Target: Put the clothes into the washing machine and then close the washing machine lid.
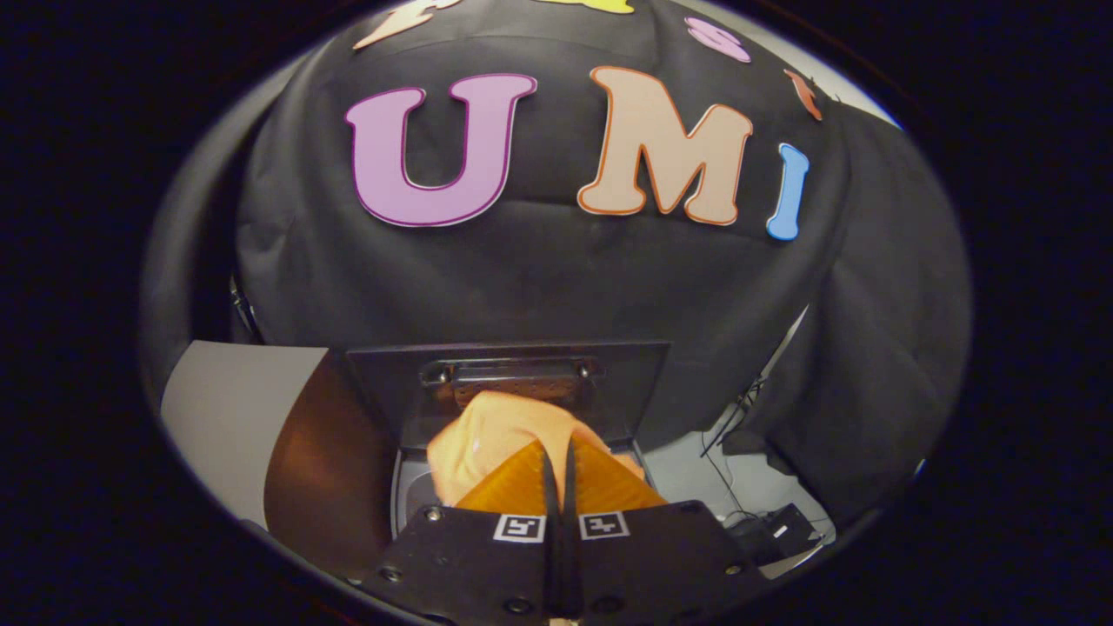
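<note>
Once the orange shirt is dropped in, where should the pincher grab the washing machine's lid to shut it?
The gripper is shut on the orange cloth now. The lid stands open and upright behind it. Probably best to take its free top edge from the front and above, then pull it forward and down, since its hinge seems to be at the bottom.
</note>
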A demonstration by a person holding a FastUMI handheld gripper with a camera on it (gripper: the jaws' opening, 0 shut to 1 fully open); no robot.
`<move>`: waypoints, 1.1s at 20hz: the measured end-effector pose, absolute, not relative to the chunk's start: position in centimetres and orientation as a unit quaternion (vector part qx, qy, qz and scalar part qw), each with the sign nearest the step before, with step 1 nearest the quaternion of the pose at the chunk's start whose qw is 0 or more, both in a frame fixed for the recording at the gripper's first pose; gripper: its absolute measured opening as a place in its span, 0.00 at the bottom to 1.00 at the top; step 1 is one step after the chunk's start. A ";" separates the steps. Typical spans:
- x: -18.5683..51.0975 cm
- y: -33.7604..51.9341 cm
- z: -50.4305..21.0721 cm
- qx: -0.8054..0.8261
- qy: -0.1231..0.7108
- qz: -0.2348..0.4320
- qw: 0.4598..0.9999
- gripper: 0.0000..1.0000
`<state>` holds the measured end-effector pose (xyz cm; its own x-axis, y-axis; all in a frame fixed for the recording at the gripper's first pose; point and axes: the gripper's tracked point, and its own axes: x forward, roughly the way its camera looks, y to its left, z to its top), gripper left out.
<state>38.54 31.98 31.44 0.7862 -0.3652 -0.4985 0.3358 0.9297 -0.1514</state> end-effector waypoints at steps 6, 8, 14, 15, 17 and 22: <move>40.3 30.4 28.4 -0.049 0.284 -0.180 0.940 0.09; 41.2 30.9 29.0 -0.028 0.272 -0.170 0.947 0.08; 42.2 31.3 29.4 -0.037 0.266 -0.159 0.950 0.08; 42.3 31.4 29.4 -0.037 0.265 -0.158 0.951 0.08; 42.4 31.4 29.6 -0.034 0.261 -0.158 0.952 0.08; 43.2 32.3 31.0 0.001 0.236 -0.149 0.960 0.20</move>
<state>43.16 32.30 30.97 0.8443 -0.2849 -0.4539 0.2860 0.9558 -0.0680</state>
